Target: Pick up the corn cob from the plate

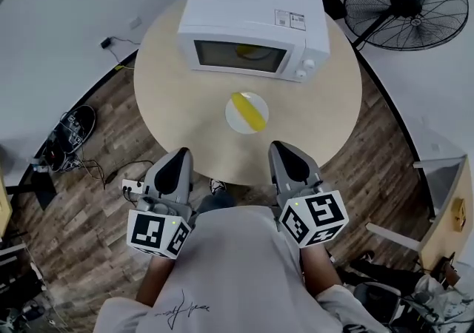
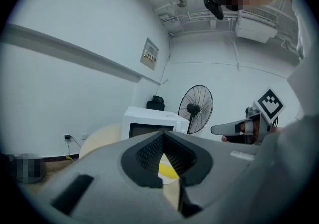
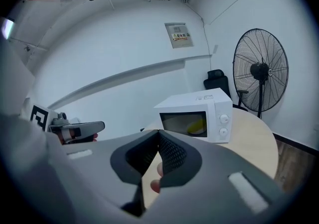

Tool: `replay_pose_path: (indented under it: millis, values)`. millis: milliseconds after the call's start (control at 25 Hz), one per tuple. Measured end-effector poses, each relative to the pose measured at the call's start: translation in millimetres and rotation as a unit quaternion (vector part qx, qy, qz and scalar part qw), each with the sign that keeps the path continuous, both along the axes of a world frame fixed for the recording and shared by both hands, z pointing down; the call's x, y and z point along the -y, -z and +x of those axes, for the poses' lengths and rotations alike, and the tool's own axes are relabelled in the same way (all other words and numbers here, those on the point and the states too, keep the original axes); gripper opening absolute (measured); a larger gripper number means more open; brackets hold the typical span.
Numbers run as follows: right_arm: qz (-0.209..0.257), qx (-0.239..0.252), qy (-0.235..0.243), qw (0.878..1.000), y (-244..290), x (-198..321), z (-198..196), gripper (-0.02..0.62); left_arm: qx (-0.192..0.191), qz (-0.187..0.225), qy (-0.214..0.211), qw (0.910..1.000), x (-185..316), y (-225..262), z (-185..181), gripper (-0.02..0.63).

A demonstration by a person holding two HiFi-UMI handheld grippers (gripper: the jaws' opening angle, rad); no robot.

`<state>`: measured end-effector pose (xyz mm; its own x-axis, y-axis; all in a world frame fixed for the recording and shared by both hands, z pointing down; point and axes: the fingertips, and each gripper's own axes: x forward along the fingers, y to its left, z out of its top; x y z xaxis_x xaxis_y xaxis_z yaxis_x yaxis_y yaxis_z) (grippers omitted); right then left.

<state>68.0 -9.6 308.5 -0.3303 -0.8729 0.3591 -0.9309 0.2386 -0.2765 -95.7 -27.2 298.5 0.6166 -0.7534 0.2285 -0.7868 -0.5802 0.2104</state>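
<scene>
Your left gripper (image 1: 179, 155) and right gripper (image 1: 281, 148) hover at near edge of table (image 1: 170, 95), jaws closed on nothing. Corn cob (image 1: 249, 112) lies untouched on plate (image 1: 235, 123), mid-table. You have reach, grasp, lift left.

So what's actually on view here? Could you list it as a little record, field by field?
Table: round pale wooden table
Plate: small round white plate, near the table's middle
Corn: yellow corn cob lying on the plate, untouched
Behind plate: white microwave oven, door shut
Left gripper: shut, empty, short of the plate
Right gripper: shut, empty, short of the plate
Beyond table: black standing fan
</scene>
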Motion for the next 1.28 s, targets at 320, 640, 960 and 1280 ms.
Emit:
replay_pose_path:
  millis: [320,640,960,1280]
  values:
    - [0.000,-0.020,-0.031,0.999,1.3,18.6,-17.9,0.015,-0.017,-0.011,-0.036,0.9992,27.9,-8.4,-18.4,-0.002]
    - [-0.004,-0.037,-0.037,0.999,-3.2,20.9,-16.8,0.015,-0.028,-0.019,-0.059,0.9977,29.1,-13.6,-13.9,-0.002]
    - [-0.010,-0.042,-0.017,0.999,-10.8,34.6,-18.2,0.025,-0.029,-0.021,-0.054,0.9979,30.2,-15.1,-11.8,-0.002]
    - [-0.026,-0.045,0.005,0.999,-22.4,56.8,-10.2,0.047,-0.024,-0.021,-0.043,0.9986,44.2,-15.6,-5.6,-0.002]
